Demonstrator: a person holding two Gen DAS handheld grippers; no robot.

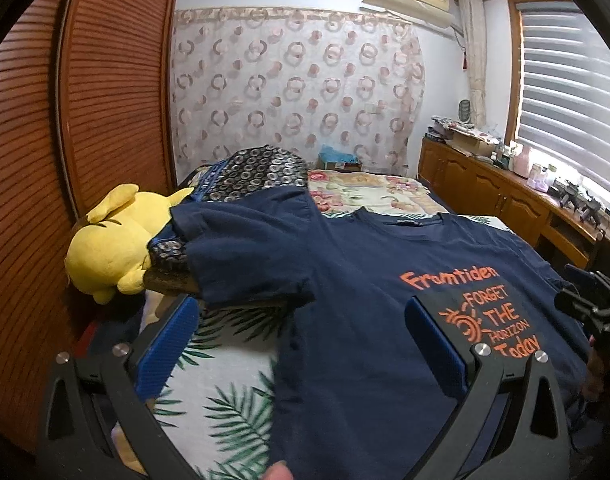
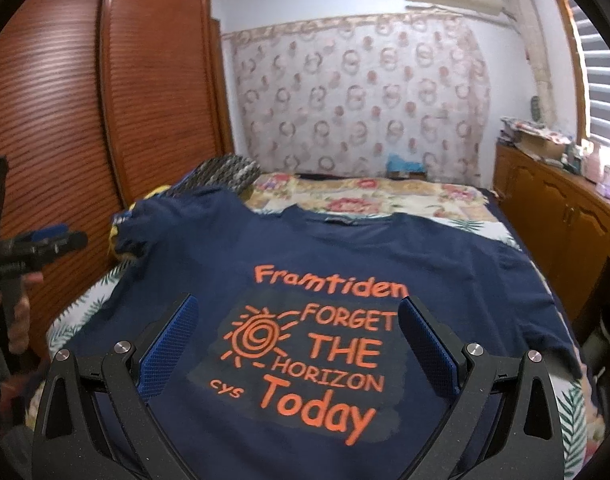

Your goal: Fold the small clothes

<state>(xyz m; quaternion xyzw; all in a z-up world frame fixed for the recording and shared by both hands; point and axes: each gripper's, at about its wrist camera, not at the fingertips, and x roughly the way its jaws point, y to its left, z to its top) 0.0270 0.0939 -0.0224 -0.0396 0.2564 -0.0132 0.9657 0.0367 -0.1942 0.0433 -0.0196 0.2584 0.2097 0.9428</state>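
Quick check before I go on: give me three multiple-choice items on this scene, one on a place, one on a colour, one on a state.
1. The yellow plush toy lies:
A. beside the shirt's left sleeve
B. on the cabinet
C. on the print

2. The print on the navy T-shirt is:
A. white
B. orange
C. green

3. The tongs of both grippers are:
A. shut on the shirt
B. shut, empty
C. open

Answers: 1 A, it sits at the bed's left edge by that sleeve. 2 B, the lettering is orange. 3 C, left tongs and right tongs stand spread above the cloth.

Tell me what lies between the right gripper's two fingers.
The navy T-shirt's orange sun-and-text print, spread flat beneath the open right gripper; nothing is gripped. The right wrist view shows it.
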